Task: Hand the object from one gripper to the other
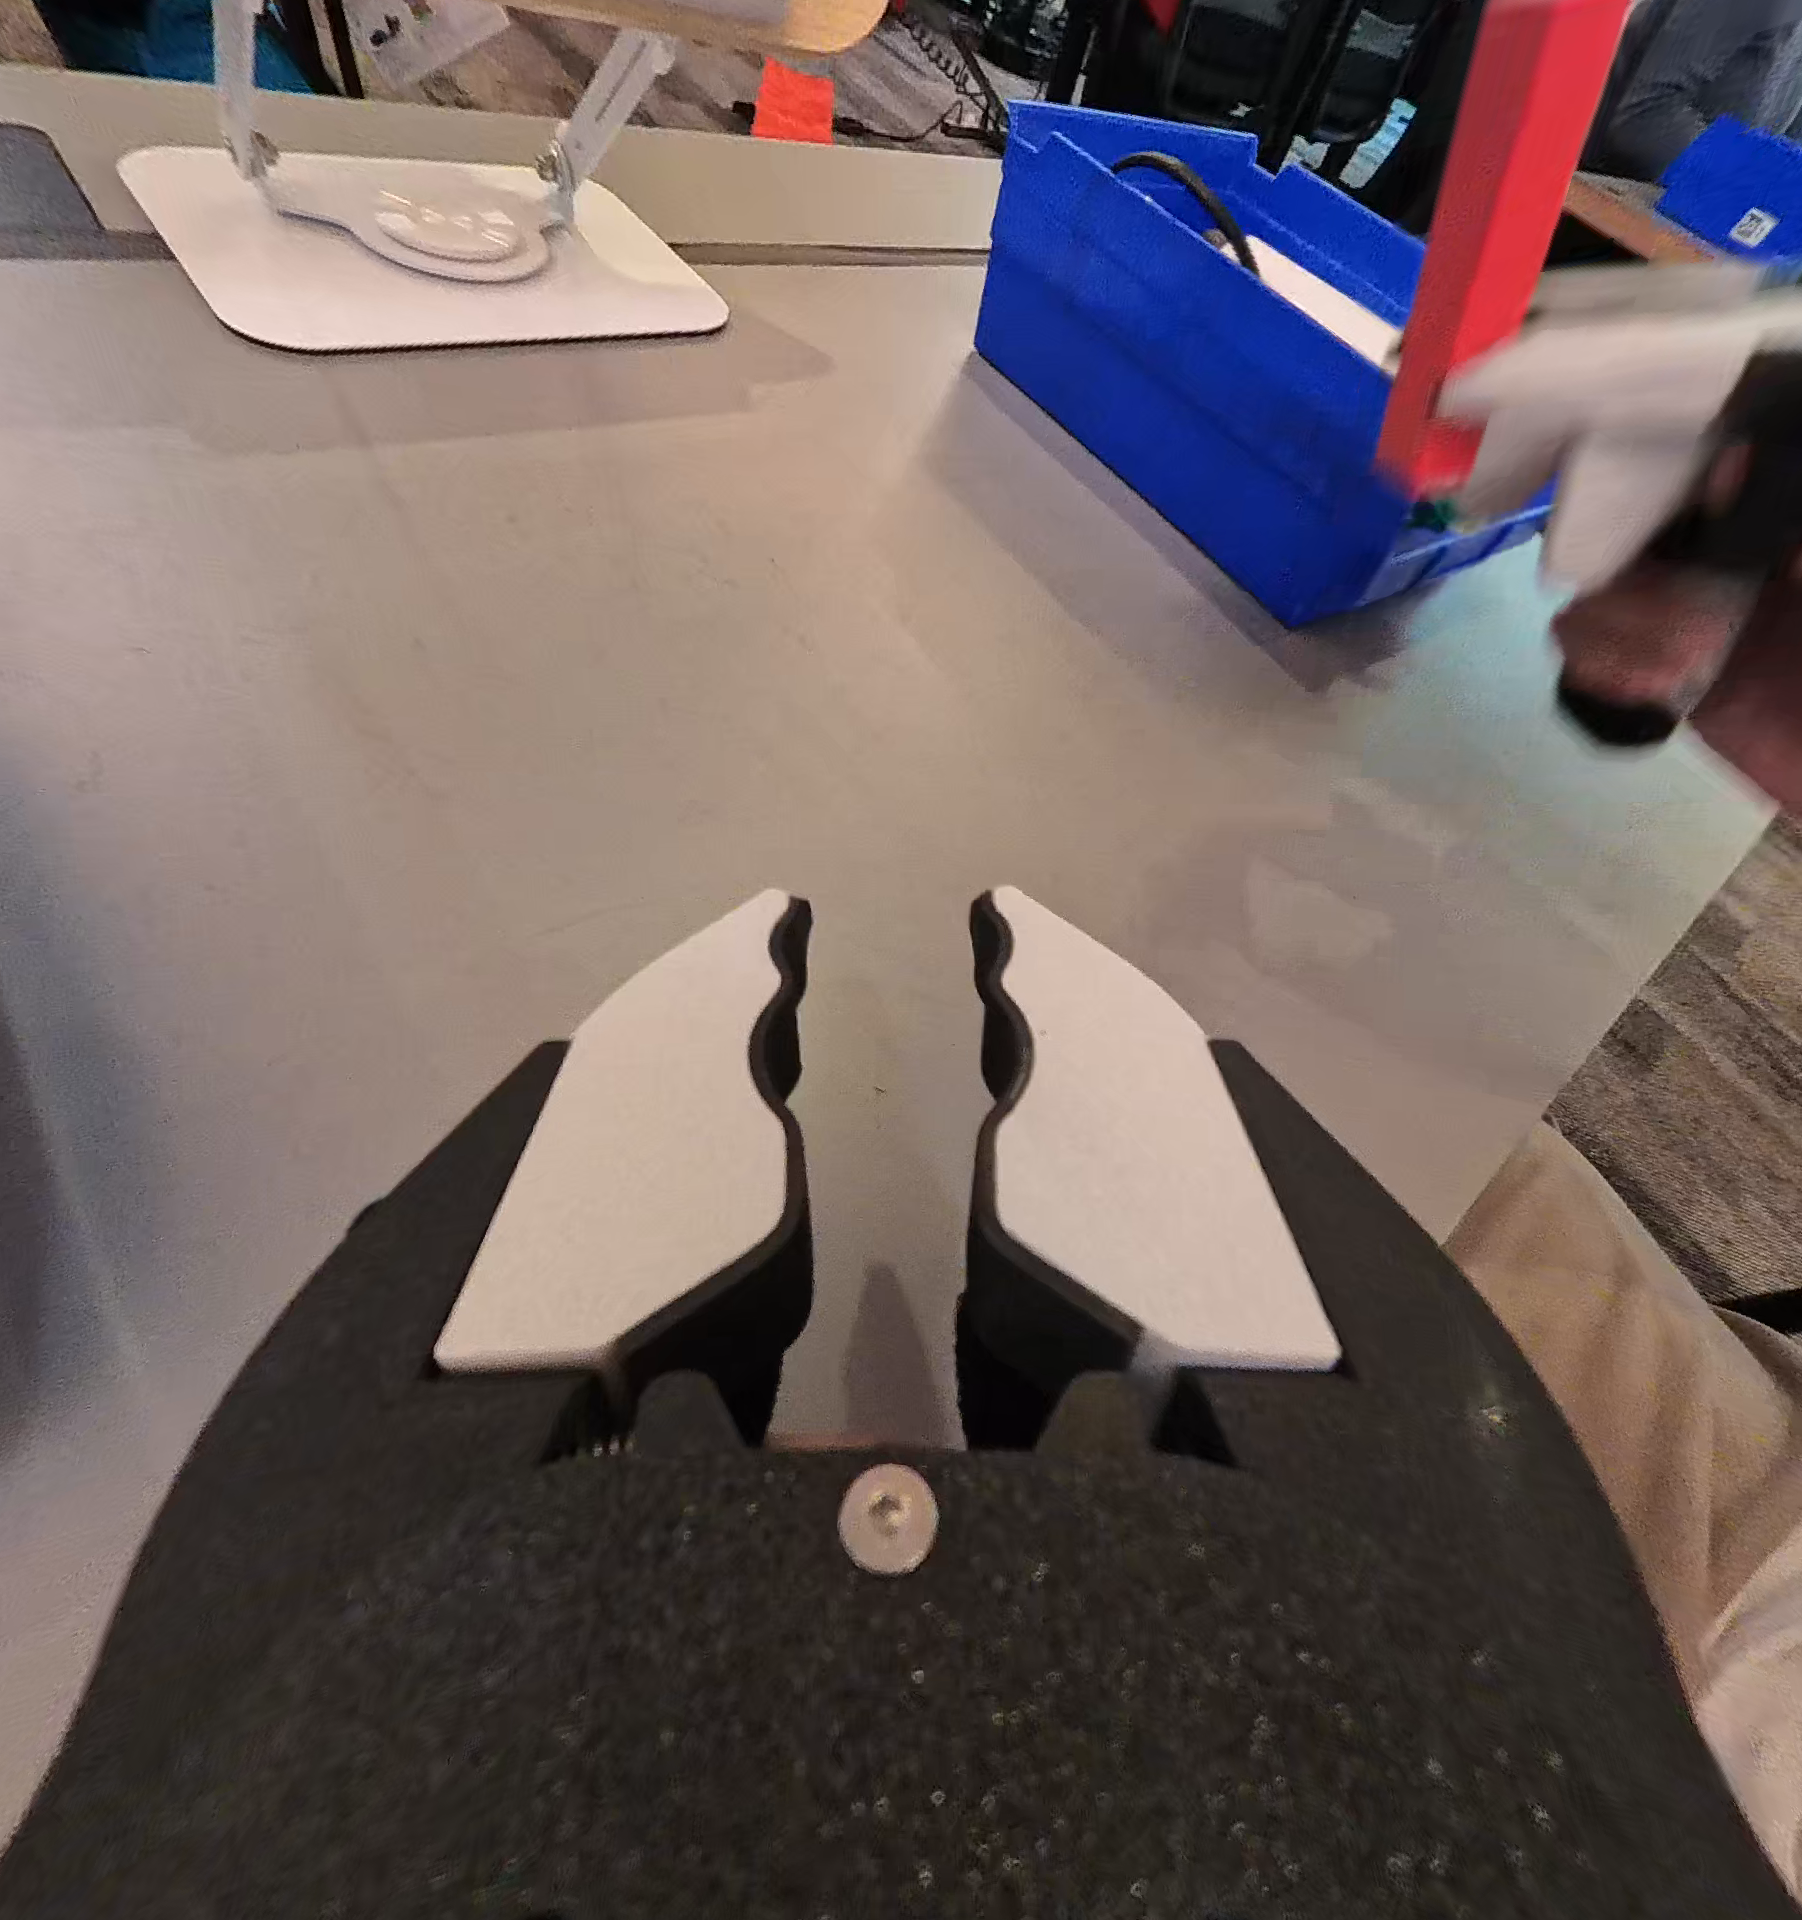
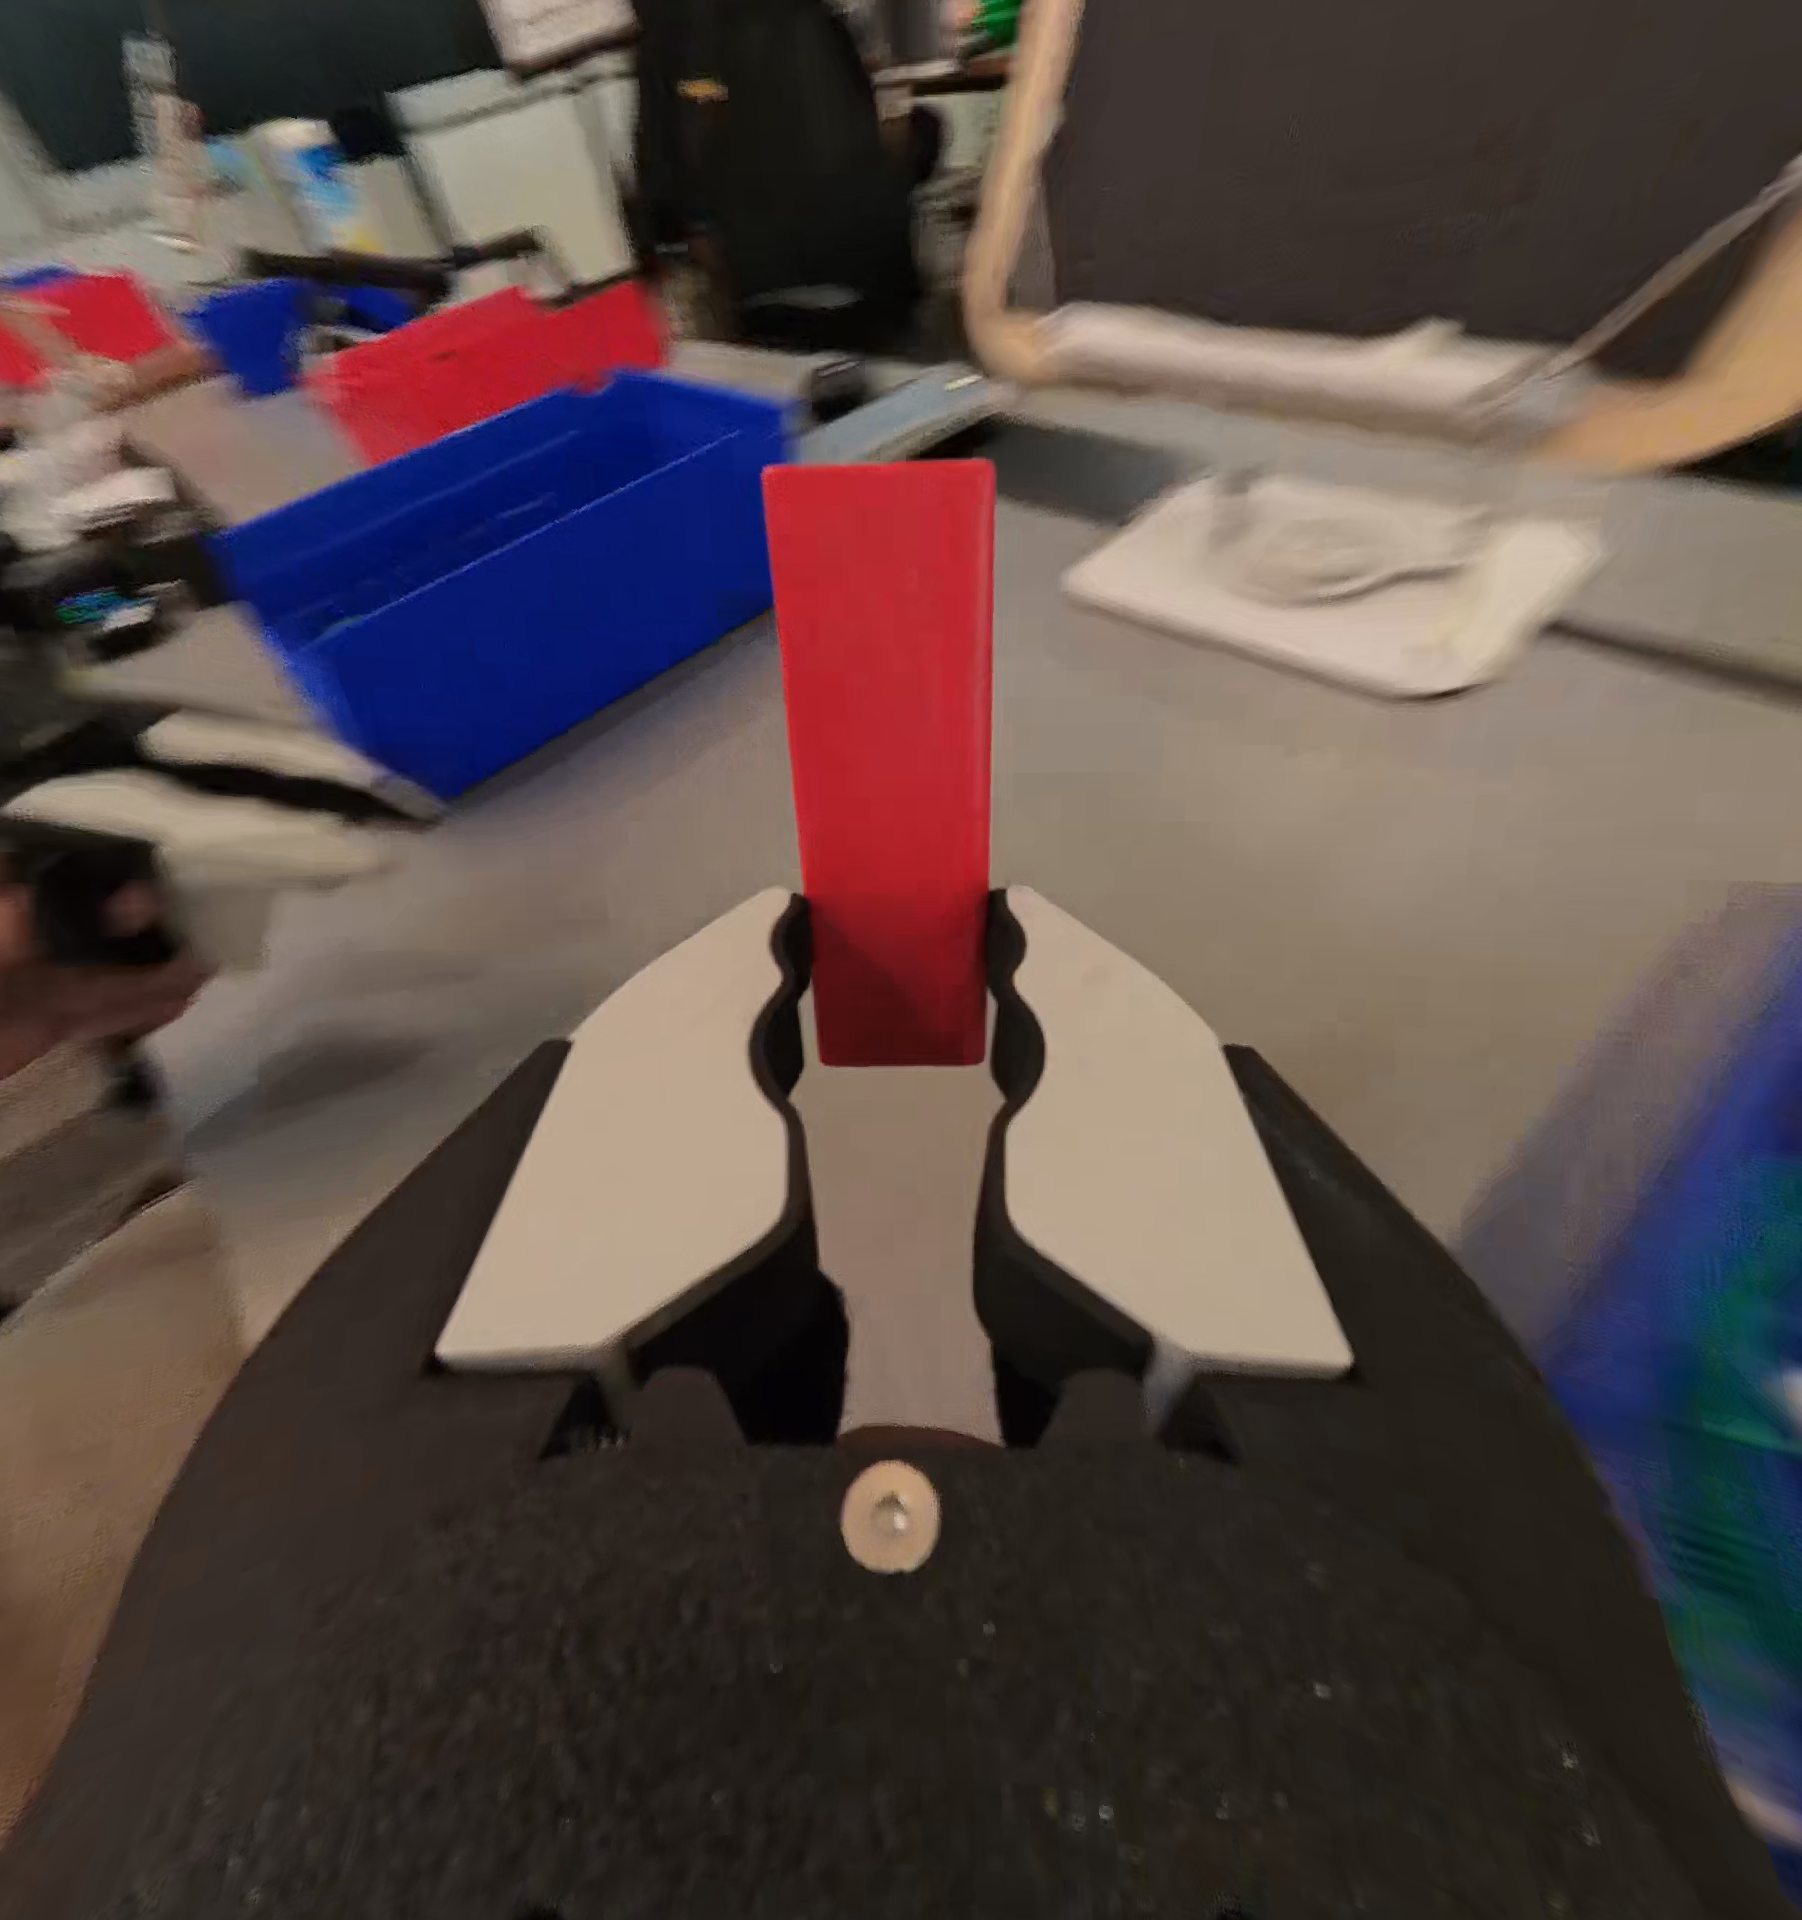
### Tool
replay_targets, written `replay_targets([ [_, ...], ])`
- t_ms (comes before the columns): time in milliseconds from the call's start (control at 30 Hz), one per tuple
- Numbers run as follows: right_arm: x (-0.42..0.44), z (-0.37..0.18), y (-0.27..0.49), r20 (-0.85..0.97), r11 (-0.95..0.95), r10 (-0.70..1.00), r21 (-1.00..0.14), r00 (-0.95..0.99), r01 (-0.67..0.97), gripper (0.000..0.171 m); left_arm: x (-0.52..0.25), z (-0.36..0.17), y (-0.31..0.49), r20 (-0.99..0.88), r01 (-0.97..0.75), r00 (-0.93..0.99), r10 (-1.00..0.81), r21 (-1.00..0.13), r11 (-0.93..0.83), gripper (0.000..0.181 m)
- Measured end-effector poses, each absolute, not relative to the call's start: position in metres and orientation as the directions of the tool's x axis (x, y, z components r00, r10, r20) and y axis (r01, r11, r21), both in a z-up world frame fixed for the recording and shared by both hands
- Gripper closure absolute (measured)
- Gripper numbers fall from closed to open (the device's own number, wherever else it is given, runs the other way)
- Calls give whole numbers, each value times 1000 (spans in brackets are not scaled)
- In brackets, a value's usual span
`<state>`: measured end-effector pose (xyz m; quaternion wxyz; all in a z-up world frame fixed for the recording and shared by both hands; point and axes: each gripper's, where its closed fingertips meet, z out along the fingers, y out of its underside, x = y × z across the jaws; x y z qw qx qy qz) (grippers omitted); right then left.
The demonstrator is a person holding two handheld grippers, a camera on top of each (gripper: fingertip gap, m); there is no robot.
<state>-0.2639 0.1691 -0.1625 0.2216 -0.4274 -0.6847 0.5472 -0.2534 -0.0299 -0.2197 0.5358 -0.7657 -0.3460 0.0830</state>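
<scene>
Right gripper jaws pinching red block upright; left gripper jaws spread, empty, above counter.

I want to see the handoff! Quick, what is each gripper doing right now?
Left gripper: open, holding nothing, above the grey table.
Right gripper: shut on the red block, gripped at its near end.
</scene>
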Motion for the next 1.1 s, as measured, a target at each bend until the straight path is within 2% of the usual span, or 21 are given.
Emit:
replay_targets([
  [133, -305, -116, 294, -26, 93, 972, -867, -232, 489, 139, -251, -222, -26, 264, 454, 759, 596, -870, -192, 151],
  [167, -315, -119, 327, 18, 104, 987, -827, -159, 553, 139, -250, -222, -25, 270, 456, 762, 589, -869, -192, 151],
  [233, -329, -148, 377, 52, 82, 997, -676, -64, 732, 139, -248, -222, -21, 275, 456, 771, 575, -868, -196, 151],
  [433, -341, -233, 416, 7, -7, 1000, -258, 9, 966, 139, -244, -221, -19, 239, 426, 793, 561, -875, -231, 151],
  [567, -349, -258, 409, 18, 16, 1000, -176, -13, 984, 139, -243, -224, -21, 237, 431, 797, 556, -868, -247, 151],
  [700, -356, -270, 413, 23, 23, 1000, -174, -20, 984, 139, -244, -228, -27, 212, 430, 794, 570, -859, -280, 147],
  [867, -364, -275, 412, -24, 39, 999, -235, -46, 971, 137, -244, -222, -31, 187, 404, 807, 561, -867, -292, 136],
  [967, -364, -271, 412, -41, 70, 996, -244, -83, 967, 126, -244, -216, -34, 200, 397, 811, 550, -879, -266, 130],
  [1033, -369, -249, 420, -1, 87, 996, -314, -91, 946, 117, -247, -212, -41, 205, 395, 800, 564, -887, -237, 124],
  [1100, -372, -212, 429, 52, 79, 997, -423, -63, 903, 116, -252, -210, -52, 178, 382, 780, 600, -895, -231, 121],
])
